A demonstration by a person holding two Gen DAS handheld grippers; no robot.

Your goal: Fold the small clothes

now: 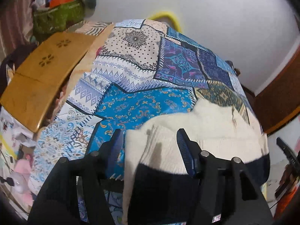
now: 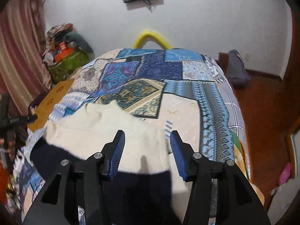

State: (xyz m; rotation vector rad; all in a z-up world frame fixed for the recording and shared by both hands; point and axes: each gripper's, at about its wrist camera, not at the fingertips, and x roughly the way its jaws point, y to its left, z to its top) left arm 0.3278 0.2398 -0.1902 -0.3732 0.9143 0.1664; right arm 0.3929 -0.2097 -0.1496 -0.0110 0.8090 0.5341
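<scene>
A small cream knit garment [image 1: 206, 129] with a dark navy part [image 1: 161, 191] lies on a bed covered by a blue patchwork sheet [image 1: 142, 105]. My left gripper [image 1: 149, 135] is open, with its jaws straddling the garment's left edge just above the cloth. In the right wrist view the same garment [image 2: 105, 129] shows with its navy part [image 2: 146, 191] nearest the camera. My right gripper [image 2: 147, 136] is open over the garment's right edge. Neither gripper holds anything.
A wooden folding table [image 1: 43, 75] lies on the bed's left side. A green bag of clutter [image 1: 58, 16] stands by the curtain. A yellow hoop [image 2: 150, 37] rises behind the bed. A grey bag [image 2: 237, 67] sits on the red floor at right.
</scene>
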